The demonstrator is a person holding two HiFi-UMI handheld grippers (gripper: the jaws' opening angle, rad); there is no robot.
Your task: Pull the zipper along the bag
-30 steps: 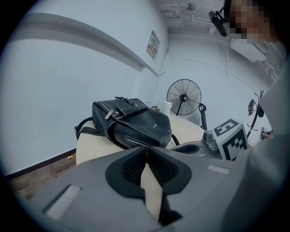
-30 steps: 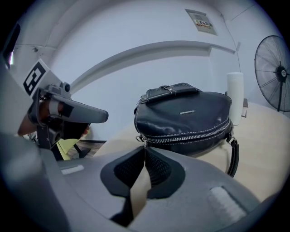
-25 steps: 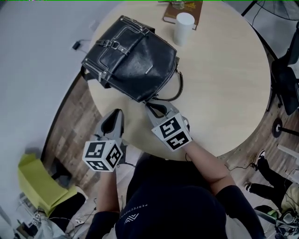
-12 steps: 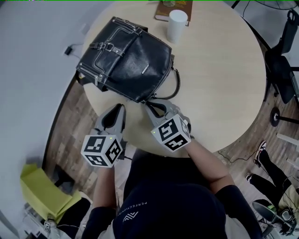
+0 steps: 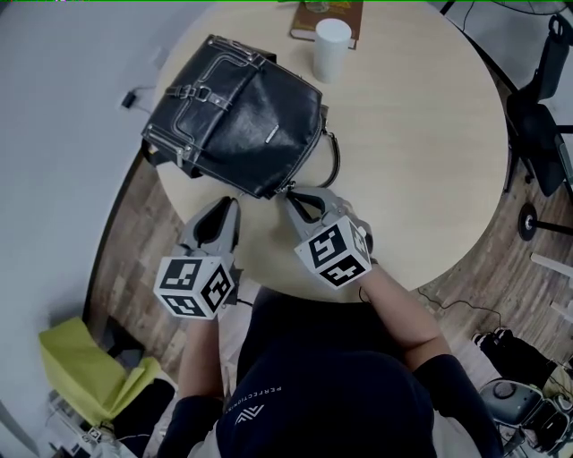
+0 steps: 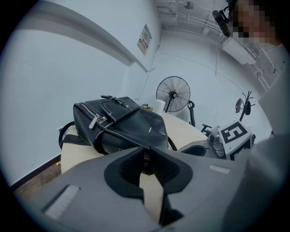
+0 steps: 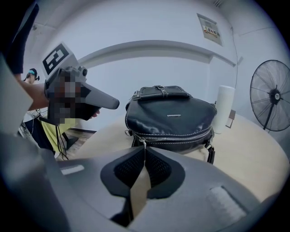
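A black leather bag point(image 5: 237, 112) lies on the round table point(image 5: 421, 161), its zippered end toward me. In the right gripper view the silver zipper point(image 7: 179, 136) runs along the near end of the bag point(image 7: 170, 115). Its pull point(image 7: 142, 142) hangs into the tips of my right gripper point(image 7: 145, 150), which is shut on it. In the head view the right gripper point(image 5: 294, 195) touches the bag's near corner. My left gripper point(image 5: 230, 206) sits just short of the bag's left side. Its jaws are opening, with a narrow gap and nothing pressed between them point(image 6: 146, 157).
A white cup point(image 5: 330, 49) and a book point(image 5: 327, 11) stand beyond the bag at the table's far edge. The bag's handle loop point(image 5: 333, 165) lies on the tabletop. A fan point(image 7: 274, 95) and a dark chair point(image 5: 537, 107) stand off the table.
My left gripper has moved forward, closer to the bag. The right gripper has stayed at the bag's near corner.
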